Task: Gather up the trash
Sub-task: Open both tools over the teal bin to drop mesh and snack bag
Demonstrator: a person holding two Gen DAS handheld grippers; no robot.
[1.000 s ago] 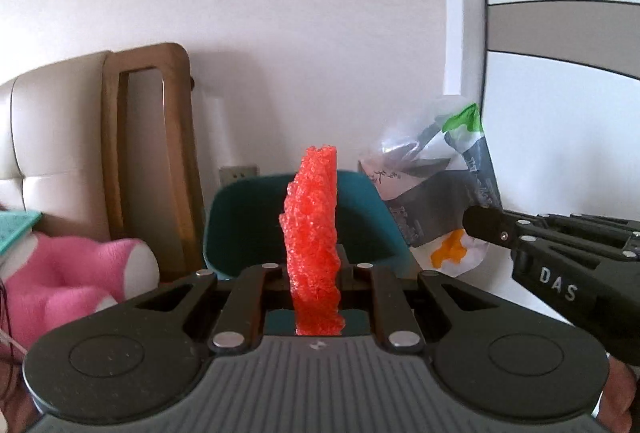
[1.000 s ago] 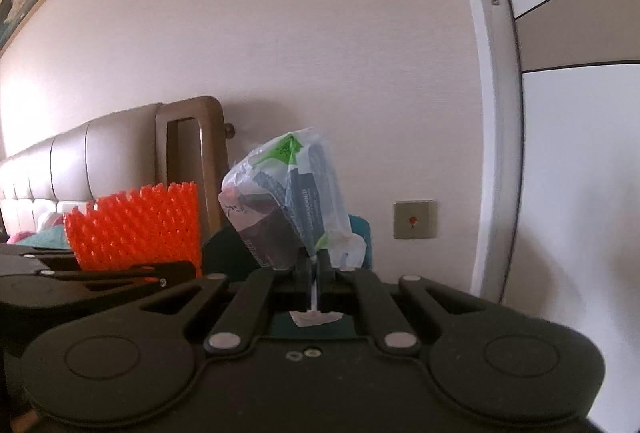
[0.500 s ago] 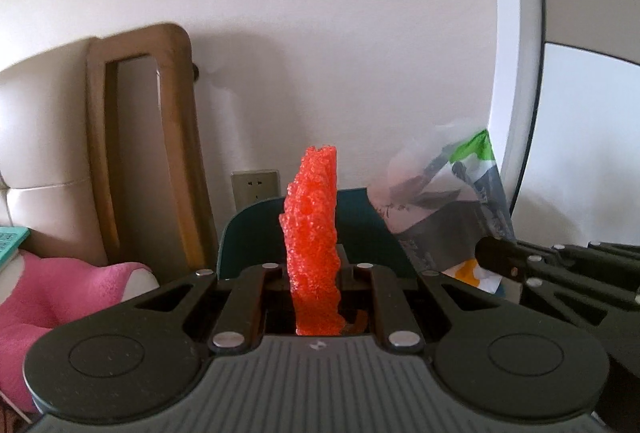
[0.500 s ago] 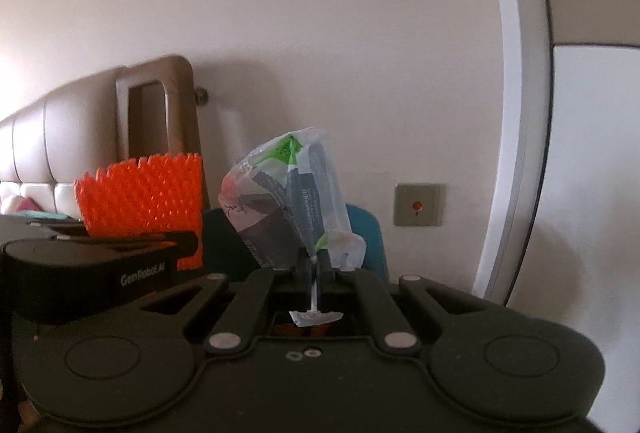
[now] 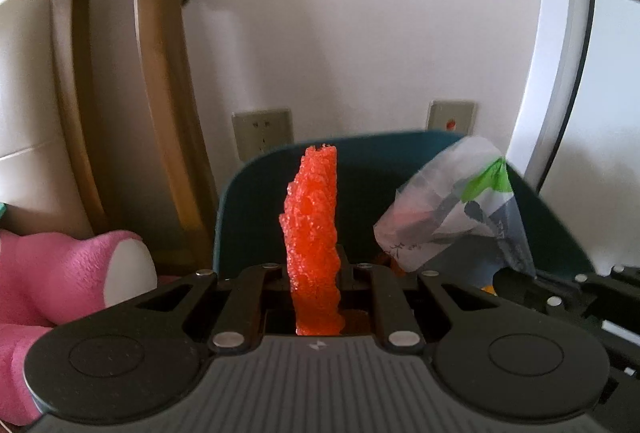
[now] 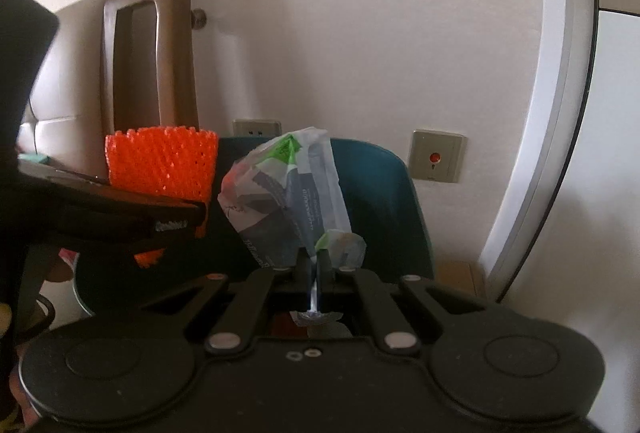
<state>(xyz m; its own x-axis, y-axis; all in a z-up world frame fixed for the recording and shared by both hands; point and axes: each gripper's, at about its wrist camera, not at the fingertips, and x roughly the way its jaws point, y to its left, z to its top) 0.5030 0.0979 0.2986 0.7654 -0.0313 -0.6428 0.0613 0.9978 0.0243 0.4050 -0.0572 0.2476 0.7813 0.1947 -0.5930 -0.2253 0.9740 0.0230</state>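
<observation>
My left gripper (image 5: 316, 265) is shut on an orange foam net (image 5: 314, 233), which stands upright between its fingers; the net also shows in the right wrist view (image 6: 160, 165). My right gripper (image 6: 316, 261) is shut on a crumpled plastic wrapper (image 6: 288, 193) printed white, grey and green; it also shows in the left wrist view (image 5: 460, 217). Both pieces of trash hang in front of a dark teal bin (image 5: 400, 169), whose rim also shows in the right wrist view (image 6: 380, 185). The bin's inside is hidden.
A wooden headboard frame (image 5: 120, 93) and a pink plush toy (image 5: 60, 273) are on the left. Wall sockets (image 5: 262, 131) and a switch plate (image 6: 436, 155) sit on the wall behind the bin. A white curved door frame (image 6: 540, 153) stands on the right.
Both grippers have moved forward and down toward the teal bin, which now looms larger. The right gripper with the wrapper has come closer to the left gripper. Both keep their hold.
</observation>
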